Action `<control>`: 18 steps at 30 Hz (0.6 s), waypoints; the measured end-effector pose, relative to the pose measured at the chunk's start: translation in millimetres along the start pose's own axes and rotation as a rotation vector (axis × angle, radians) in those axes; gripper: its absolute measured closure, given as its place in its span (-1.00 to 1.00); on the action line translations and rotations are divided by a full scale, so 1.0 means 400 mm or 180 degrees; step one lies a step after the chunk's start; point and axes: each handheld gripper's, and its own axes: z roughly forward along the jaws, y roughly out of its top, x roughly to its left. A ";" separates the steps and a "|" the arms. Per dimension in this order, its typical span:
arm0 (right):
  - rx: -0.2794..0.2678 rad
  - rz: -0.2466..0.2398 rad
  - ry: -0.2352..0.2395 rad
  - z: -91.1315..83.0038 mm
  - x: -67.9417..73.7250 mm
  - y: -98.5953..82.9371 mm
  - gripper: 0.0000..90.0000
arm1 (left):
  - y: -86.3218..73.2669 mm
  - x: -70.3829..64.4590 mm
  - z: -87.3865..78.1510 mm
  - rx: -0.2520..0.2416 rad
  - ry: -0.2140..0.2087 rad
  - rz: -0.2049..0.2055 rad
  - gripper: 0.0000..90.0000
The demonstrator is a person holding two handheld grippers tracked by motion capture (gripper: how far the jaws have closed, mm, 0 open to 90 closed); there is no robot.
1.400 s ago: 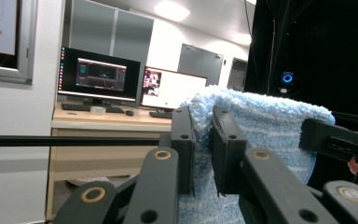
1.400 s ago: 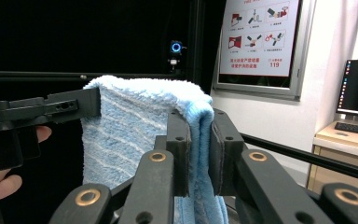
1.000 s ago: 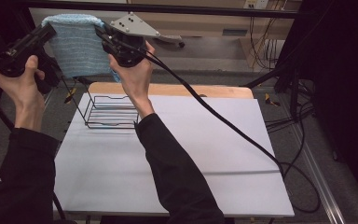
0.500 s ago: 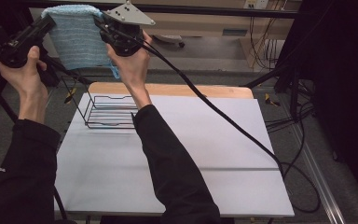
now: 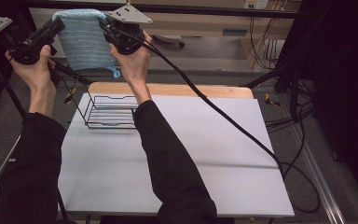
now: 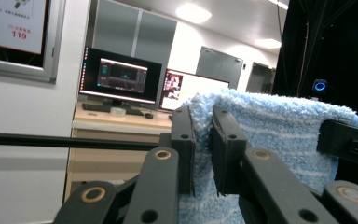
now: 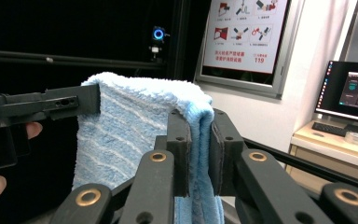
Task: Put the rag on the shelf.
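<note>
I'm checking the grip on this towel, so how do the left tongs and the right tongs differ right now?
The left tongs pinch the blue towel at its left top corner; the right tongs pinch its right top corner. The left tongs point right, the right tongs point left, facing each other. Both are shut on the towel, held high above the wire rack.

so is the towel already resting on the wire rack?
No, the towel is held up in the air between both grippers, well above the wire rack on the table.

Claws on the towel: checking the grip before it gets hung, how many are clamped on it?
2. The left claw pinches one top corner of the blue towel; the right claw pinches the other, above the wire rack.
</note>
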 end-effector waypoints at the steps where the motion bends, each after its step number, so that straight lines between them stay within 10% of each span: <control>1: 0.0017 -0.0006 -0.0003 0.003 -0.001 -0.004 0.80 | -0.003 0.002 0.002 0.0014 0.0006 0.0022 0.78; 18: 0.0218 0.0045 0.0115 -0.001 -0.008 -0.090 0.80 | -0.079 0.030 -0.015 0.0254 -0.0090 0.0207 0.78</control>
